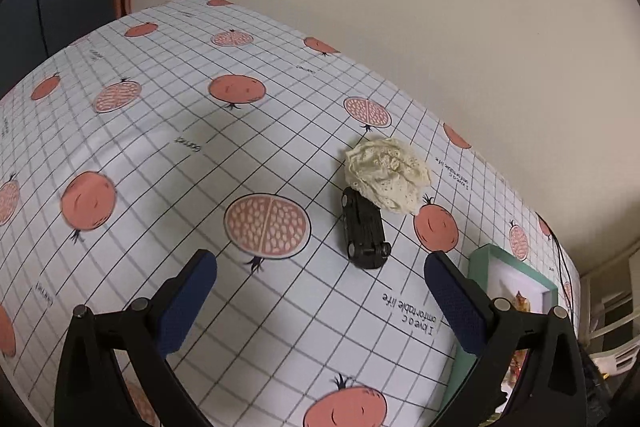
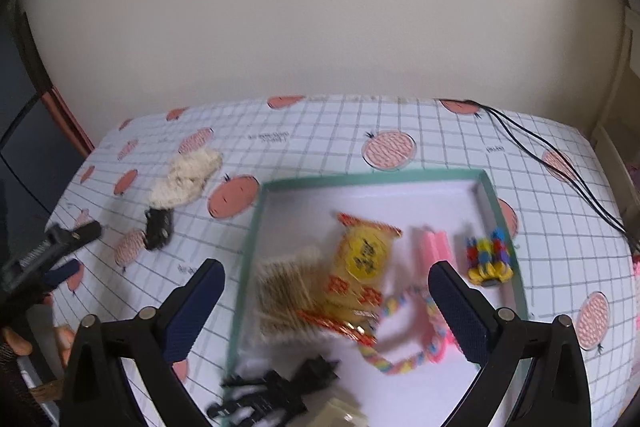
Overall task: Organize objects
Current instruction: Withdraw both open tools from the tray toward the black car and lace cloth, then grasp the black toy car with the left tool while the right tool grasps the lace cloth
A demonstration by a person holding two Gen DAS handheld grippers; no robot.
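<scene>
Left wrist view: our left gripper (image 1: 320,291) hangs over the tablecloth (image 1: 160,155), fingers spread wide, nothing between them. Just ahead lies a black toy car (image 1: 363,231) on its side, wheels showing, with a cream lace cloth (image 1: 386,173) bunched against its far end and touching it. Only a corner of the teal box (image 1: 480,255) shows at right here.

Right wrist view gives us what the left cannot: the whole box (image 2: 256,227), open, white inside, with a yellow and red packet (image 2: 360,259), a bundle of wooden sticks (image 2: 284,291), a pink piece (image 2: 436,247), a yellow toy car (image 2: 488,259), a braided cord (image 2: 404,355) and black items (image 2: 276,391) at the near edge, blurred. Our right gripper (image 2: 326,303) hovers above the box, fingers apart, empty. Car (image 2: 158,229) and cloth (image 2: 186,179) sit outside the box to its left, on the tablecloth (image 2: 560,227). The left gripper (image 2: 60,251) shows at the left edge of this view. Black cables (image 2: 560,171) run across the far right of the table.
</scene>
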